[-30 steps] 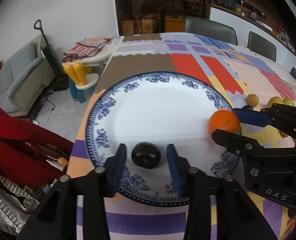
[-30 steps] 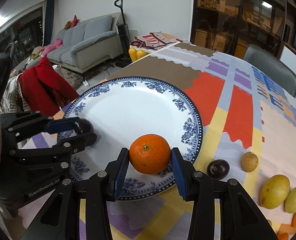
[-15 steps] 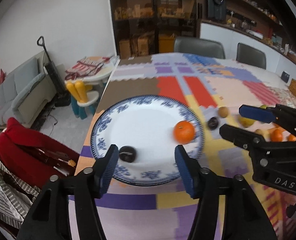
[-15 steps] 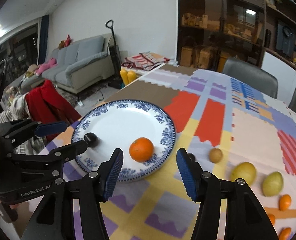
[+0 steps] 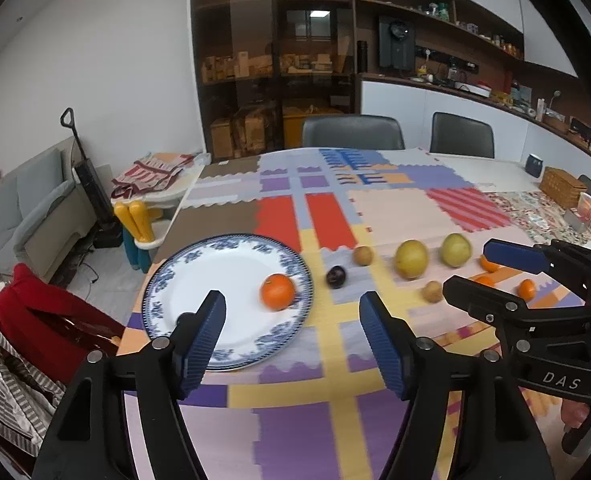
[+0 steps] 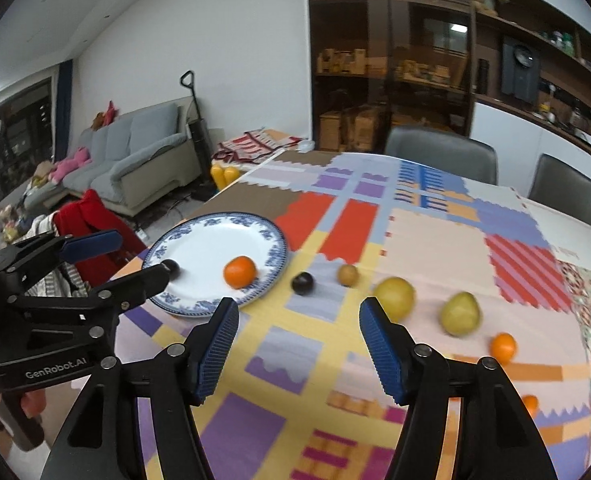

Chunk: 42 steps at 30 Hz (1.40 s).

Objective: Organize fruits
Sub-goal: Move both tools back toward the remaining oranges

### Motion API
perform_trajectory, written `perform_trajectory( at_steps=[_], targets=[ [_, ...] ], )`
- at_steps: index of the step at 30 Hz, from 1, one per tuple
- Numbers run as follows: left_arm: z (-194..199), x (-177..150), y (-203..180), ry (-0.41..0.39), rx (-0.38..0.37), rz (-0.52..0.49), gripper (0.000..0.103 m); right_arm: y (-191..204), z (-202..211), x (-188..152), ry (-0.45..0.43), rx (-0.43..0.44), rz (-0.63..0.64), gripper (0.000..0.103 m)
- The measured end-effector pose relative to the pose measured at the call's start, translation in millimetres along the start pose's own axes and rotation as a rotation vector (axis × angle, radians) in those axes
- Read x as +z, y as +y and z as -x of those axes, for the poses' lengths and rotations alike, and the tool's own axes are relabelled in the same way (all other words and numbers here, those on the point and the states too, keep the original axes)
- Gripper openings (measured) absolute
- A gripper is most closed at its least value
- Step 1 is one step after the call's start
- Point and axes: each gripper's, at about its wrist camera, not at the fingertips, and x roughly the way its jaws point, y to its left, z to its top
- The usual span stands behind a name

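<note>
A blue-patterned white plate (image 5: pixel 199 272) (image 6: pixel 215 236) lies at the table's left corner. On it sit an orange (image 5: pixel 277 291) (image 6: pixel 239 271) and a dark plum (image 5: pixel 185 317) (image 6: pixel 171 268), the plum partly hidden by a finger in the left wrist view. Another dark plum (image 5: pixel 336 276) (image 6: pixel 303 283), small brown fruits (image 5: pixel 363 255), two yellow-green fruits (image 5: pixel 411 259) (image 6: pixel 460 313) and small oranges (image 6: pixel 503 346) lie on the cloth to the right. My left gripper (image 5: pixel 291 336) and right gripper (image 6: pixel 298 340) are open, empty and raised above the table.
A patchwork cloth (image 5: pixel 391 208) covers the table. Two grey chairs (image 5: pixel 351 132) stand at the far side. A wicker basket (image 5: pixel 561 187) sits at the far right. A red garment (image 5: pixel 35 312) and a sofa (image 6: pixel 135 152) are to the left, off the table.
Both grippers have let go of the plum and the orange on the plate, opened wide, and pulled back and up from the table.
</note>
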Motion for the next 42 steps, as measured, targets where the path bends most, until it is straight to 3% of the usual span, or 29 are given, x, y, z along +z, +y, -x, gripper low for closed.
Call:
perform_trajectory(
  at_steps=[7, 10, 20, 31, 42],
  targets=[
    [18, 3, -31, -0.028, -0.045, -0.012, 0.074, -28, 37, -14, -0.030, -0.076, -0.043, 0.064],
    [25, 5, -46, -0.043, -0.066, -0.031, 0.077, -39, 51, -18, -0.047, -0.112, -0.064, 0.073],
    [38, 11, -92, -0.134, -0.132, -0.082, 0.093, -77, 91, -34, -0.088, -0.207, -0.136, 0.074],
    [23, 14, -134, -0.129, -0.194, -0.148, 0.094, -111, 113, -51, -0.113, -0.304, -0.182, 0.074],
    [-6, 13, -159, -0.112, -0.230, -0.200, 0.094, -143, 104, -68, -0.079, -0.359, -0.229, 0.074]
  ],
)
